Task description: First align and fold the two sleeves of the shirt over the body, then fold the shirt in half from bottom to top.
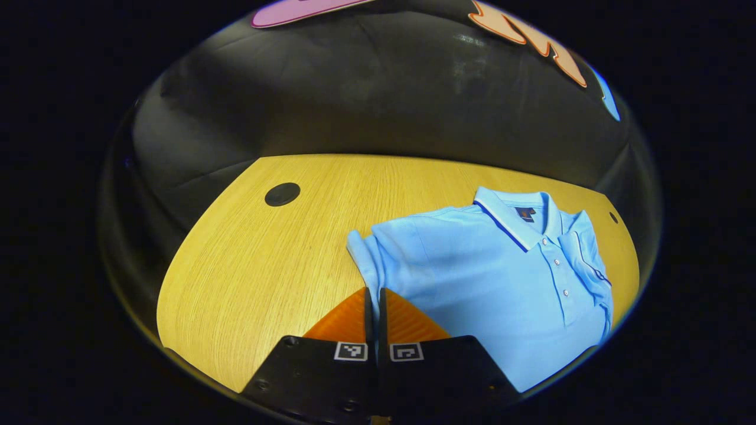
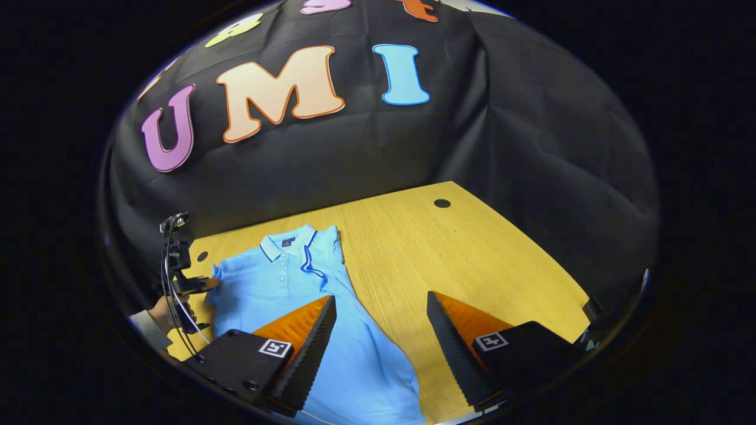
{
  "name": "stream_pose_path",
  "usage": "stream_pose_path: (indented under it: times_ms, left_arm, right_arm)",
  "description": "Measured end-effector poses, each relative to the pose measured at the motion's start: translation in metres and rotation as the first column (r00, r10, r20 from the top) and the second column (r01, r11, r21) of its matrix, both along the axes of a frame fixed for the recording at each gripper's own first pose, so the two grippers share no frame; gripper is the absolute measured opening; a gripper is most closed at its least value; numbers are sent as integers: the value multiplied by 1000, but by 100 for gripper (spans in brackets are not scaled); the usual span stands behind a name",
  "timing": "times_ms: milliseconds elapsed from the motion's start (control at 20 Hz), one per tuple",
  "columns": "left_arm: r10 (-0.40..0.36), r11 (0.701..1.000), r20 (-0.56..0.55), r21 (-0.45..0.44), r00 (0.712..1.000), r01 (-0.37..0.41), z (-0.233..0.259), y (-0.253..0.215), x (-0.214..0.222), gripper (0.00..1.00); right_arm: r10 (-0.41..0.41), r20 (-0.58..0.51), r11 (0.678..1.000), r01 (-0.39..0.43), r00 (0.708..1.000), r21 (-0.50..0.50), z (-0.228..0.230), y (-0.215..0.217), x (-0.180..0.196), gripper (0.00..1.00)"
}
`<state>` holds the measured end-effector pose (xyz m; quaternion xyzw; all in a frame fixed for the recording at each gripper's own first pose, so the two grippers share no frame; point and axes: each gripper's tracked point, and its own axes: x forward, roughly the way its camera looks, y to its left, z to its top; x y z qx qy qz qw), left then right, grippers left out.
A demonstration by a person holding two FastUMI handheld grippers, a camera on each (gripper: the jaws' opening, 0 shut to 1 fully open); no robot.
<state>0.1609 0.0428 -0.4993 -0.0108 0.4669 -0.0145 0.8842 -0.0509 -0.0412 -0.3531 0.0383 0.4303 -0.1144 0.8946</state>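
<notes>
A soft light-blue polo shirt (image 2: 307, 307) with dark-trimmed collar and a white-buttoned placket lies flat on the wood-grain table (image 2: 460, 260). Its collar points away from the right gripper (image 2: 381, 330), whose jaws stand spread with the hem between them. The left gripper (image 1: 375, 301) has its jaws pressed together at the sleeve (image 1: 363, 254) edge. A small dark neck label is unreadable.

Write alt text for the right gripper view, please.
The right gripper, fingers spread open, hovers over a light blue polo shirt lying on a wooden table. One sleeve is already folded over the body. At far left, the left gripper meets the other sleeve.
</notes>
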Motion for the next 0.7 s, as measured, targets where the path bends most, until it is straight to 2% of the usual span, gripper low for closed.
stream_pose_path:
  times_ms: [150,400,700]
  left_arm:
    - [22,1000,8,-2,1000,-22,13,-12,2,0]
    - [-36,999,76,25,996,34,47,-55,19,0]
    - [-48,999,50,17,998,47,49,-110,12,0]
  right_arm:
    - [26,3,1000,-26,1000,-2,4,-10,1,97]
    - [33,6,999,-33,999,38,1,-37,6,96]
    - [45,20,995,-46,999,86,-4,-69,20,97]
